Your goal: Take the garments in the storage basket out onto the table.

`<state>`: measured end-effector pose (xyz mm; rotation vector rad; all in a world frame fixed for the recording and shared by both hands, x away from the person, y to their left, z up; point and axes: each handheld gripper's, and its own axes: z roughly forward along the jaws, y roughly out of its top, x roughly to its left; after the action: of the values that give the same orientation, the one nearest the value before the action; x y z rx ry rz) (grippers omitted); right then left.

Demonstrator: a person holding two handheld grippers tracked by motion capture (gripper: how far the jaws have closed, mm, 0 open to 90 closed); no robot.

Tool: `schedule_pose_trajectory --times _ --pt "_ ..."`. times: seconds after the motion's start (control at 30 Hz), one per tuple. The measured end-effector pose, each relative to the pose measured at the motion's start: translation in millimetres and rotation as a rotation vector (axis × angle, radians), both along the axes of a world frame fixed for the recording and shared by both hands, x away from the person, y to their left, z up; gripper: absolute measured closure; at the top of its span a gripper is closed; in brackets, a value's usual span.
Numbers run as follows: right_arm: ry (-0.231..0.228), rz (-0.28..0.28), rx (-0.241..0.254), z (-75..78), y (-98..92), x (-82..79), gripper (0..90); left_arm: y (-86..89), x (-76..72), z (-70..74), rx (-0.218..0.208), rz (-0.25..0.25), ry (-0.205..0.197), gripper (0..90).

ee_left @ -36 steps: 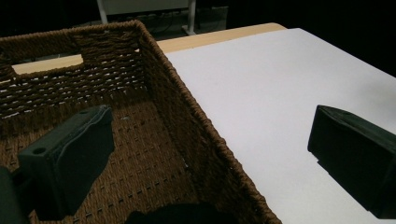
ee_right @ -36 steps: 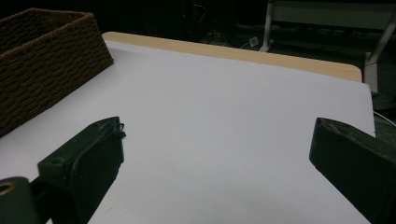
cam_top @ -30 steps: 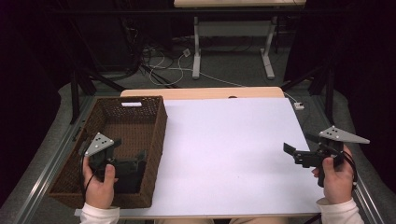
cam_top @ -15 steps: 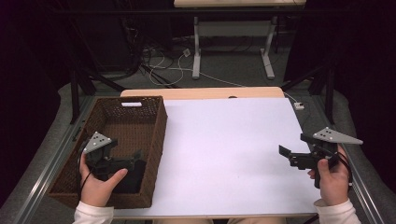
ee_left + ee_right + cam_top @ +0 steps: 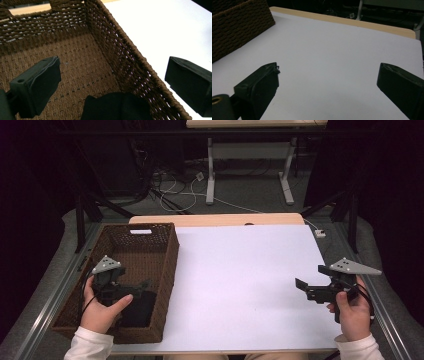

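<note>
Left gripper (image 5: 142, 285): jaws wide apart, empty, over wicker basket (image 5: 165, 265) near worktop's left edge | black cloth (image 5: 117, 106): inside basket's near end | right gripper (image 5: 302, 287): wide open, empty, near right edge

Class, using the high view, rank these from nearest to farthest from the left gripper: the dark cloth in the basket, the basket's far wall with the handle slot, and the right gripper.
1. The dark cloth, in the near end of the basket, just below the left gripper.
2. The basket's far wall, at the back.
3. The right gripper, across the white table, near its right edge.
</note>
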<state>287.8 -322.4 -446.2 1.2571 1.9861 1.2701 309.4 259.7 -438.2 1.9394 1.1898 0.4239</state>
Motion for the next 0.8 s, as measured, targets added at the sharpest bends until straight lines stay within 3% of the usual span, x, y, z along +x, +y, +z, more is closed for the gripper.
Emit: schedule_pose_trajectory --times 0.23,0.47,0.6,0.77,0.8 --pt "0.011 0.006 -0.008 -0.7 1.6 -0.9 3.3 3.8 1.1 1.4 0.006 -0.009 0.027 0.3" --pt "0.011 0.001 -0.004 -0.9 1.6 -1.4 3.3 5.3 2.0 0.3 0.082 -0.039 0.088 0.3" --pt "0.003 -0.001 -0.007 -1.3 1.1 -1.5 3.3 7.2 4.6 -0.1 0.104 -0.050 0.113 0.3" --pt "0.008 -0.004 -0.004 -0.4 0.6 -2.7 3.3 7.0 6.5 -1.0 0.217 -0.102 0.158 0.4" --pt "0.008 -0.004 -0.004 -0.4 0.6 -2.7 3.3 7.0 6.5 -1.0 0.217 -0.102 0.158 0.4"
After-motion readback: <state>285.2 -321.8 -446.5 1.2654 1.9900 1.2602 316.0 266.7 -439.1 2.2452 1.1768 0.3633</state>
